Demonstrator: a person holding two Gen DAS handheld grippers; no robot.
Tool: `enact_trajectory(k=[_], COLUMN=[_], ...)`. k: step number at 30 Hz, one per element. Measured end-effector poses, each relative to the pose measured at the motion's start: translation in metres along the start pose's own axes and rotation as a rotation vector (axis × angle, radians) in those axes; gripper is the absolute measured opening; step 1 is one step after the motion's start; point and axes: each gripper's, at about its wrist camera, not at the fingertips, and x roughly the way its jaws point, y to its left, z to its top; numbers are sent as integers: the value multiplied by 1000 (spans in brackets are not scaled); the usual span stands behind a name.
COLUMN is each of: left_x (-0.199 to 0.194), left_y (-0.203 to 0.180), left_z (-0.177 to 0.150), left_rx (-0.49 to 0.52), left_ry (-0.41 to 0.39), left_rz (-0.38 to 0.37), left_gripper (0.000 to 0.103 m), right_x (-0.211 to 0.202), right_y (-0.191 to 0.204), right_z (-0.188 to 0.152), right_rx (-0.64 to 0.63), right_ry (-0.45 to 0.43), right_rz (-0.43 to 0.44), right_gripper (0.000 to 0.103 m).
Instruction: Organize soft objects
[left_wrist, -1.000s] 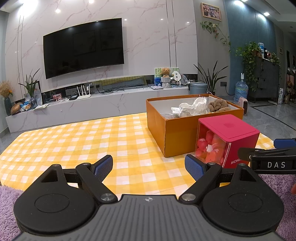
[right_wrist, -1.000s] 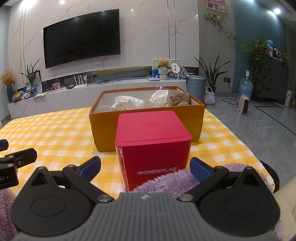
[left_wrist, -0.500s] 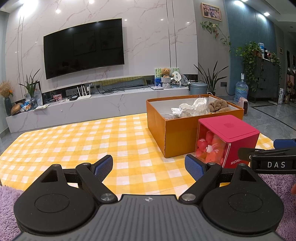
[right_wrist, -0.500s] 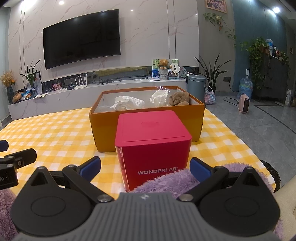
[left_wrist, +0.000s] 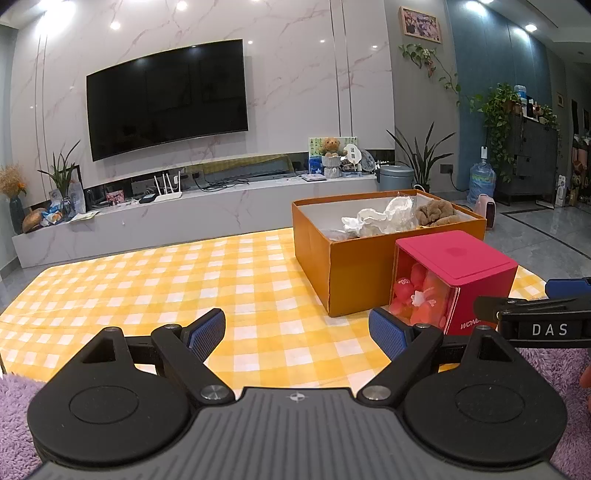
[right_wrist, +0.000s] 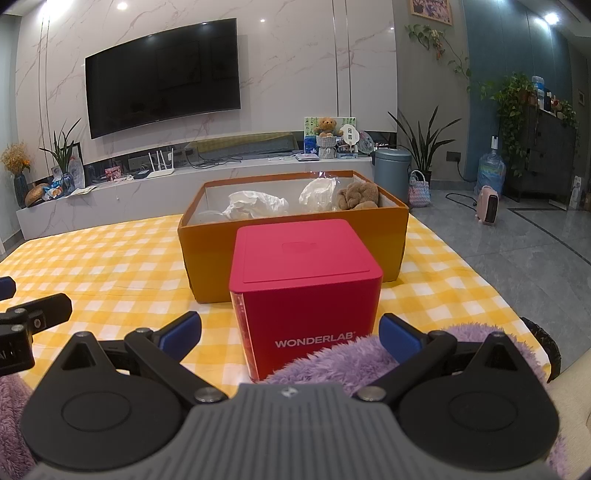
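Both sets of fingers (left_wrist: 207, 334) stand released over the checked surface (left_wrist: 147, 288), wide bare cloth left of the orange box (left_wrist: 347, 273). Only the right view shows the red cube's (right_wrist: 306, 284) WONDERLAB face.

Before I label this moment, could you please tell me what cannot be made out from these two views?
- Orange box floor: hidden by its front wall, both views.
- Red cube contents: opaque faces in the right wrist view; a blurred red jumble through its clear side in the left.
- Purple fluffy item: cut off by the right gripper body and the frame's edge.
- Left gripper in the right wrist view: only one finger's edge shows.
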Motion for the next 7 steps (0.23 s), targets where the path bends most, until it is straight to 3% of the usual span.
enact_trajectory(k=[7], left_x=[-1], left_y=[3], left_z=[2], left_rx=[-4], left_ry=[-2], left_rz=[6], left_gripper=[102], right_x=[0], right_y=[0], right_z=[-1], right_rx=[4], right_ry=[2], right_rz=[2], right_gripper=[100])
